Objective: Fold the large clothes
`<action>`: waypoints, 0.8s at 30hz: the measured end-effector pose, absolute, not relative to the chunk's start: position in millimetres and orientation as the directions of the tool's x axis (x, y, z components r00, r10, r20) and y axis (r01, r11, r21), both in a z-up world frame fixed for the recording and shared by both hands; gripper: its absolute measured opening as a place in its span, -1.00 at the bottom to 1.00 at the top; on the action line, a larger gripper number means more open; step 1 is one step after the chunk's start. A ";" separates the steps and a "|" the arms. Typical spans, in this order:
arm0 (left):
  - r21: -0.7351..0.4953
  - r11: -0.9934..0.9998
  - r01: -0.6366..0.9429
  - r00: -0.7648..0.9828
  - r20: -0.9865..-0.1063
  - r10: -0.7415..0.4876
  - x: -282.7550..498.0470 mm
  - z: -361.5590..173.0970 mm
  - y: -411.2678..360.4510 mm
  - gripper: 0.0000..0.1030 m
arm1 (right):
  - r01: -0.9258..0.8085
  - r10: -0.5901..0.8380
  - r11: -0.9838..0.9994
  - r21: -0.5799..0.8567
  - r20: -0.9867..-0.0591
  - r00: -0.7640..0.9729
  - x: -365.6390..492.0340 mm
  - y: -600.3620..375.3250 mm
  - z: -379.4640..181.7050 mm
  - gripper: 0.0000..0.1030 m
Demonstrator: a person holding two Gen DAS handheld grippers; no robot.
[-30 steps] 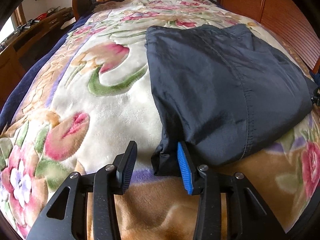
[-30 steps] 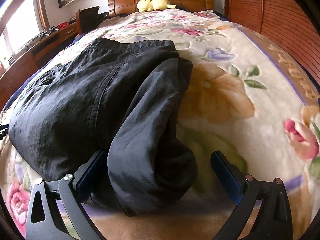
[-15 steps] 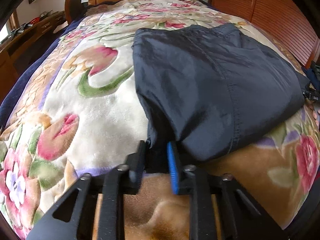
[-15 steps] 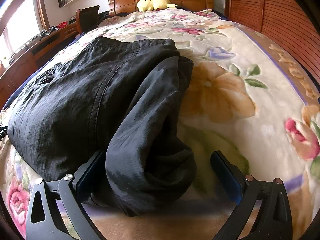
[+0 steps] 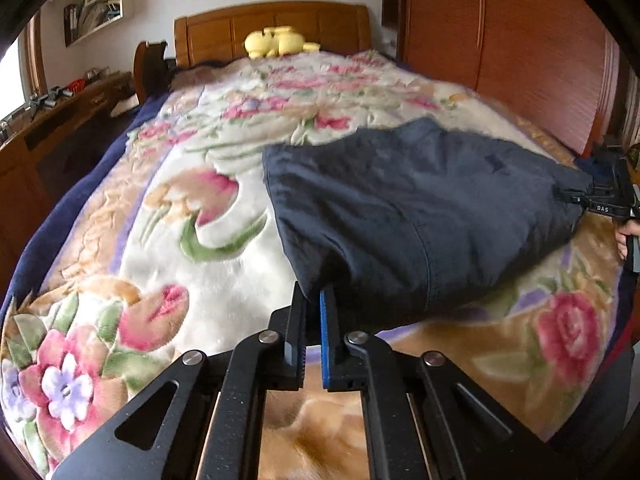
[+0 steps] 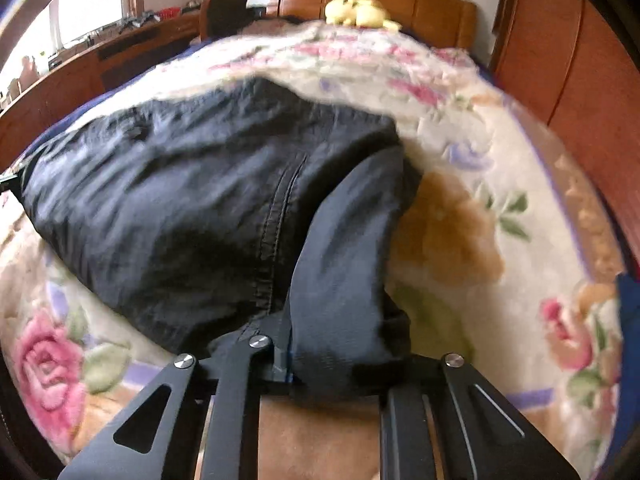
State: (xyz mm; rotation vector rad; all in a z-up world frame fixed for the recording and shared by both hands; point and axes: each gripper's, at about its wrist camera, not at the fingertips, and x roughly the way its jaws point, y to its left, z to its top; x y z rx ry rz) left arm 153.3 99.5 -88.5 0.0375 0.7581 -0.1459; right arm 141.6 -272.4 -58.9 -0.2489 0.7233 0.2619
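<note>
— Showing what, going left to right across the room?
— Running along the left wall, a wooden dresser; standing in the middle, a wooden headboard with a yellow plush toy lying in front of it; closing off the right, wooden wardrobe doors. Covering the bed, a floral blanket.
— Lying where, and pointing which way?
— Sitting on the right half of the blanket: dark navy trousers, folded into a broad pad. Stretching crosswise between the two grippers, near edge rising off the blanket, far edge resting toward the headboard.
— Looking like what?
— Thin, slightly crinkled fabric, showing a stitched seam down the middle and a rolled, puffy fold on the right side.
— Doing what, the grippers?
— Left gripper: pinching the near left corner, jaws nearly together. Right gripper: clamping the bunched right corner, cloth burying the right finger.
</note>
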 end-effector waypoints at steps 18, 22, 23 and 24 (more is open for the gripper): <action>-0.037 0.985 0.167 0.706 -0.693 -0.146 46.4 -73.9 87.1 -0.89 | -0.344 0.175 0.932 -0.115 -0.690 0.703 15.2 -305.5 -43.7 -0.68; -0.082 0.985 0.149 0.690 -0.705 -0.163 50.9 -79.7 93.0 -0.87 | -0.314 0.157 0.943 -0.106 -0.692 0.705 22.3 -299.7 -30.4 -0.43; -0.084 0.985 0.149 0.689 -0.706 -0.164 51.7 -80.1 94.2 -0.83 | -0.305 0.145 0.945 -0.116 -0.687 0.712 23.7 -296.4 -25.1 -0.35; -0.085 0.985 0.149 0.690 -0.704 -0.166 51.0 -80.0 95.1 -0.79 | -0.297 0.133 0.946 -0.131 -0.678 0.723 23.2 -291.9 -21.1 -0.14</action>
